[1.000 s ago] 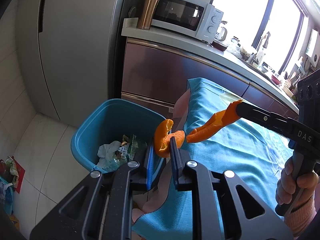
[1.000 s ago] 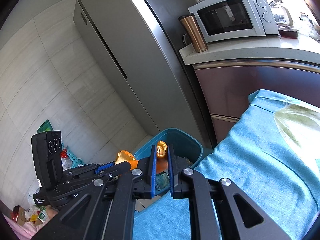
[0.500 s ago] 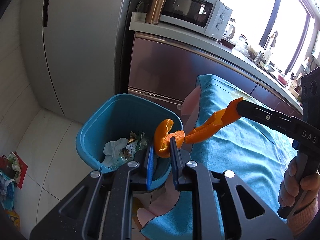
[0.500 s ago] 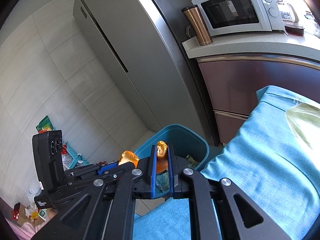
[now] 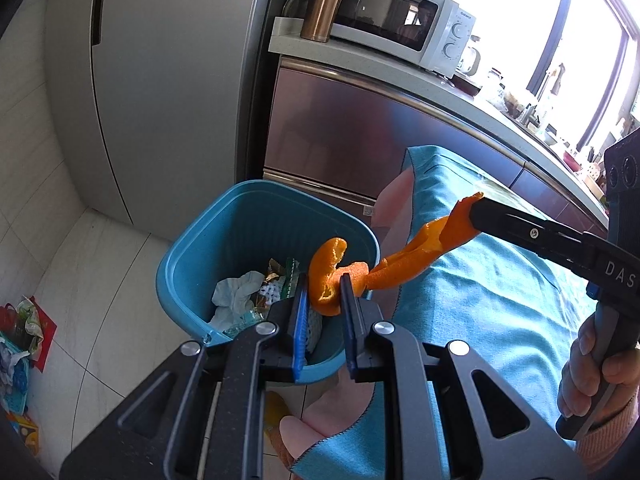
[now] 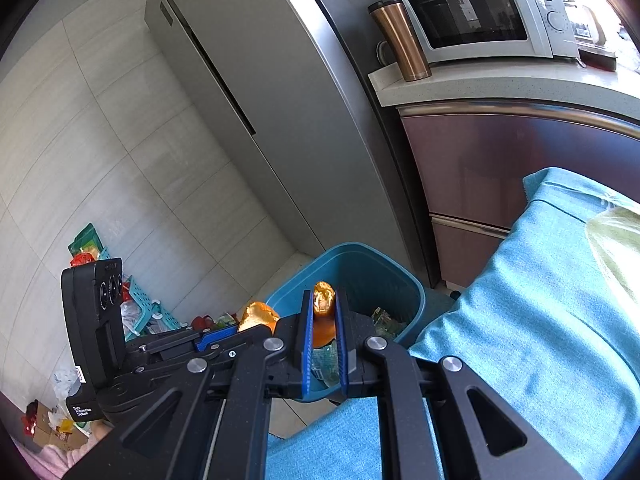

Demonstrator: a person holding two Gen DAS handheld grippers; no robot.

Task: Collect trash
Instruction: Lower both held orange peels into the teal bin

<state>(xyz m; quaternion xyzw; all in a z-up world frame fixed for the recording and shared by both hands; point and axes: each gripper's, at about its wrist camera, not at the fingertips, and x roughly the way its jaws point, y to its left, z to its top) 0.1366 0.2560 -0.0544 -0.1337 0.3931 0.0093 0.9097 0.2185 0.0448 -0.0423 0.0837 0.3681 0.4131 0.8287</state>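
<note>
Each hand carries a piece of orange peel toward the blue bin [image 5: 224, 240]; neither piece is dropped yet. The left gripper [image 5: 324, 300] pinches a curled peel [image 5: 326, 276] between its blue pads, and this peel hangs just over the near rim of the bin, above the paper and wrappers [image 5: 256, 292] already lying inside. The right gripper [image 6: 322, 312] is pressed together on a longer strip of peel [image 5: 420, 252]; in the left view this strip is over the edge of the blue cloth [image 5: 500, 300], beside the bin and not yet over its mouth; the two peels almost touch.

I judge the collecting is well advanced, since the bin already holds some trash; what is left is to bring both peels over the opening and let them go. More litter lies on the floor [image 6: 120, 184] by the wall; whether it belongs to the task I cannot tell.

The bin is open on top; the cabinet [image 5: 360, 136] stands close behind it and the cloth edge presses against its right side, so the free approach is from above.
</note>
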